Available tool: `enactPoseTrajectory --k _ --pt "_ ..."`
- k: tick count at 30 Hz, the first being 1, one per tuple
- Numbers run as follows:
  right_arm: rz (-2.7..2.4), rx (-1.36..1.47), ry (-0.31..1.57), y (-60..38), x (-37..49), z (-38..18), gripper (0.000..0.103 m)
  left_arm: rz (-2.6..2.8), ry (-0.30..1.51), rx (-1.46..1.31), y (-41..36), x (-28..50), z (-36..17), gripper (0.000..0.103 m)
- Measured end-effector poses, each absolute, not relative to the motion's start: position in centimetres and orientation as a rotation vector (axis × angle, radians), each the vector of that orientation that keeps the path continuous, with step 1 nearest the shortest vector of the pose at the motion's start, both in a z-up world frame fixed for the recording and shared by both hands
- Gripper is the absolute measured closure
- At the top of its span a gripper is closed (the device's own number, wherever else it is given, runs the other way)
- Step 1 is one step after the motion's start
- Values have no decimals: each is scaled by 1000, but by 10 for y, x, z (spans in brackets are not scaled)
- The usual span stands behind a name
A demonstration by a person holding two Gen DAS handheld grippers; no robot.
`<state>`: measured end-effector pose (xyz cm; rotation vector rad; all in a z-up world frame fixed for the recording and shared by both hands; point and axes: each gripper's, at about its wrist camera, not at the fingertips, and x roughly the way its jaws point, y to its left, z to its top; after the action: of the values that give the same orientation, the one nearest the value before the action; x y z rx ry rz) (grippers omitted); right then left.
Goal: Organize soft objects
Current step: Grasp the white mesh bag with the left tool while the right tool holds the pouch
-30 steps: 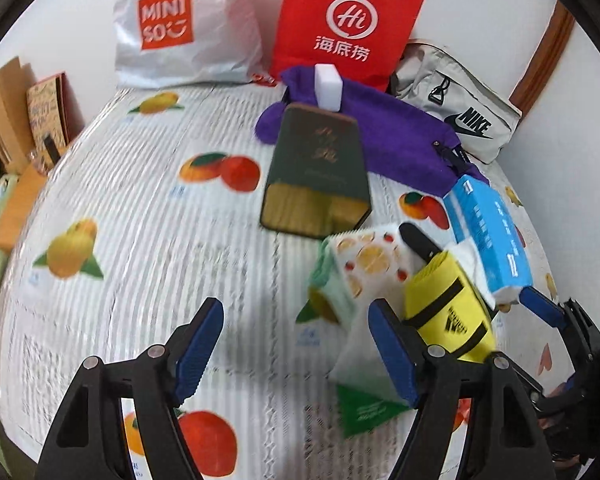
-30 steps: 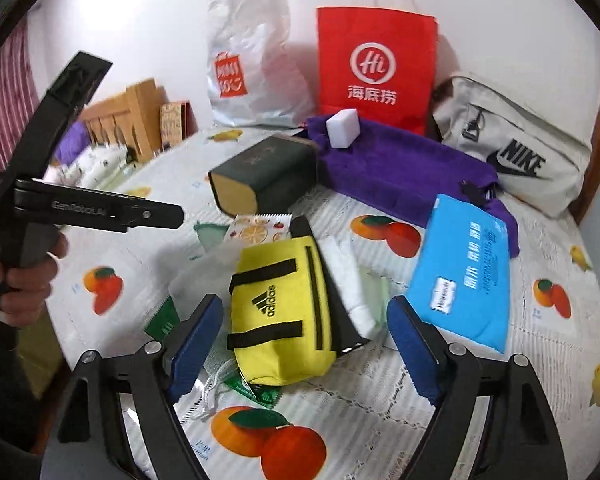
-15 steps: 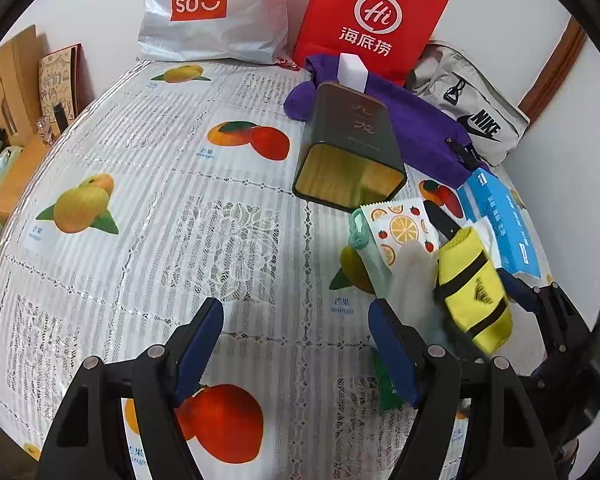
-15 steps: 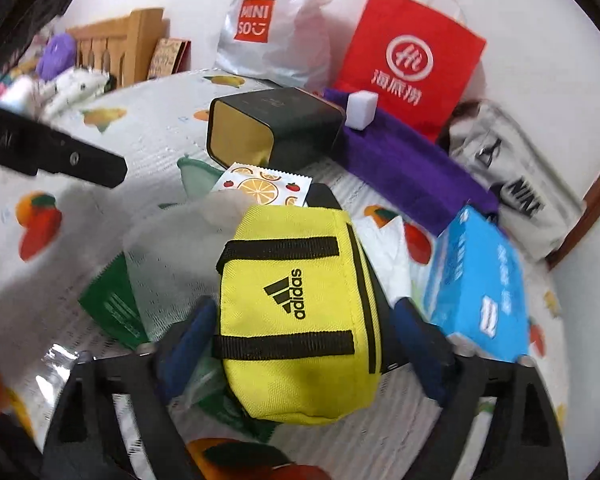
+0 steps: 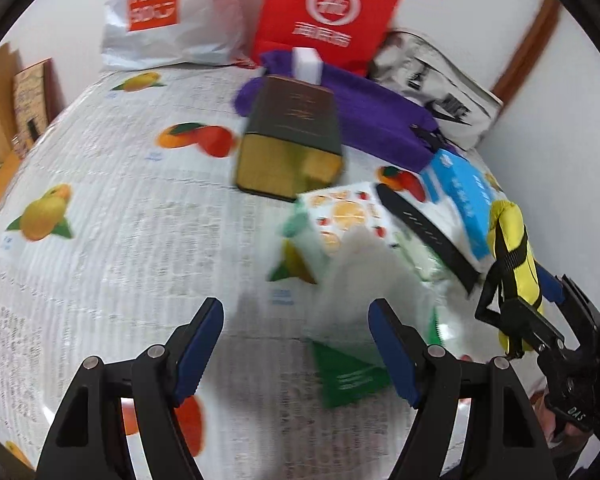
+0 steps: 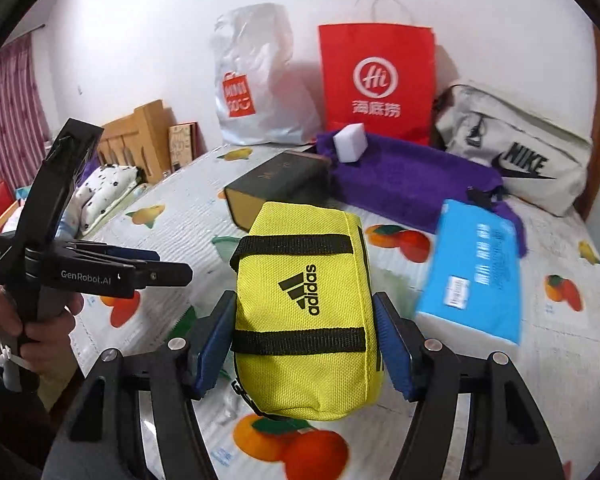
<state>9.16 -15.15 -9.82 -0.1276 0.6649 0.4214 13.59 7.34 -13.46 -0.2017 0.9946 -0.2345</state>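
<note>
Yellow pouch [image 6: 304, 312] sits squeezed in right gripper [image 6: 305, 354], lifted off table [image 6: 560, 344], in front of dark box [image 6: 276, 186]. Jaws closing on both sides. Squeeze softly, keep level. Left gripper [image 5: 296, 346] wide apart, holding nothing, left of pouch.

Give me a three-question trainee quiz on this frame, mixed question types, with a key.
1. True or false: the right claw has the yellow Adidas pouch between its pads.
2. What sits on the purple cloth? A) a white block B) a red cup C) a book
3. Fill in: the left claw holds ____.

Key: 1 true, its jaws closing on the pouch. 2 A, the white block. 3 nothing; it is open above the tablecloth.
</note>
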Motion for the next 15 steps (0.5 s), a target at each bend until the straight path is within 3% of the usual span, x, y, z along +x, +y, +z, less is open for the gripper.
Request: enactPoseTrajectory --k 3,15 --pt "388 -118 662 -166 86 -98 37 -259 986 -155 54 138 -135 17" --pt "289 -36 706 -220 69 -114 37 -228 1019 40 -10 152 -163 17"
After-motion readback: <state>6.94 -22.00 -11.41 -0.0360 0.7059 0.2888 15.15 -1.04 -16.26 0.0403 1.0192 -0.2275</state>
